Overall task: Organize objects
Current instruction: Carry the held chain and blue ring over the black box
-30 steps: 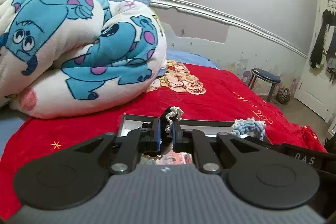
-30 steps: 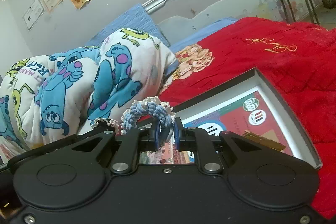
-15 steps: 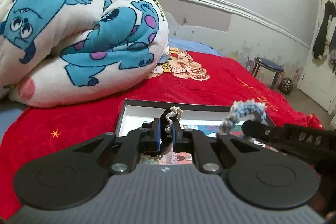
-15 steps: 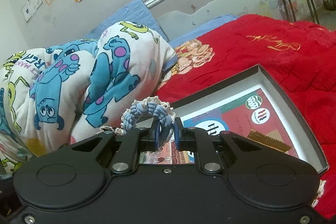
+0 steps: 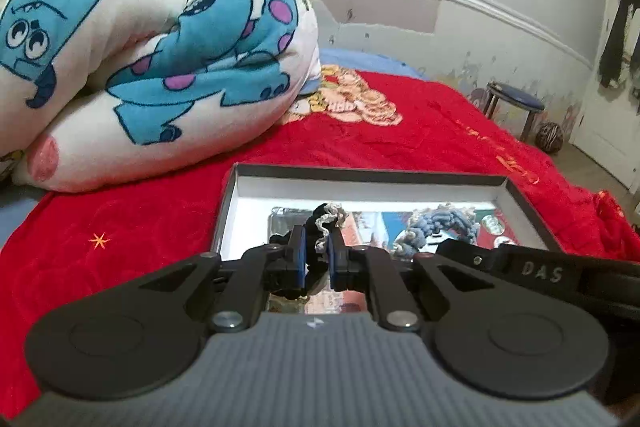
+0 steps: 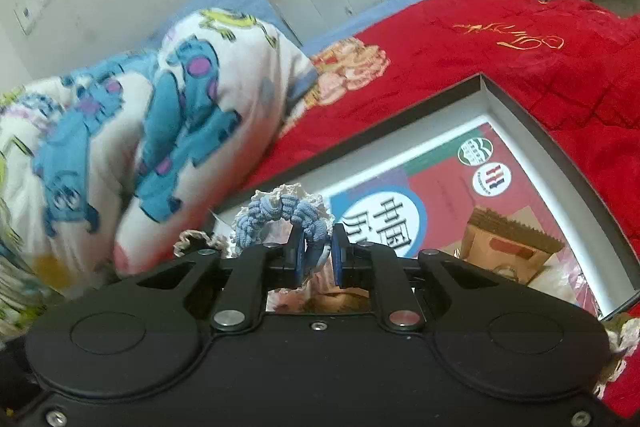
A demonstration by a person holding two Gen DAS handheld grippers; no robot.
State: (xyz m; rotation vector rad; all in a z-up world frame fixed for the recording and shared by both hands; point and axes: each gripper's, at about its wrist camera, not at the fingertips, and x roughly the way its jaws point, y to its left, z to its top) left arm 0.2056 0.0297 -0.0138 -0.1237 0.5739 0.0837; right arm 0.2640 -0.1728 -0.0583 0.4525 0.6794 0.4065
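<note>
Red bedspread (image 5: 420, 143) covered the bed, carrying a shallow box (image 5: 520, 189). Left gripper (image 5: 317, 255) was clamped on a black scrunchie (image 5: 326, 219) above the box; right gripper (image 6: 316, 251) was clamped on a blue scrunchie (image 6: 280, 213) there too.

Bed (image 5: 120, 255): covered by 1 red plush blanket (image 6: 500, 75) with gold script embroidery, a small gold star motif and a cartoon print near the head end; blue sheet (image 5: 352, 61) visible beyond the blanket, along the wall.

Directly on the bed:
- 1 rolled white comforter (image 5: 140, 67) printed with blue, purple-spotted monsters, at the head end, resting partly on the red blanket.
- 1 shallow open box (image 5: 520, 195), dark outside and white inside, lying flat on the red blanket just in front of the comforter; printed colour sheets cover its floor.
</note>
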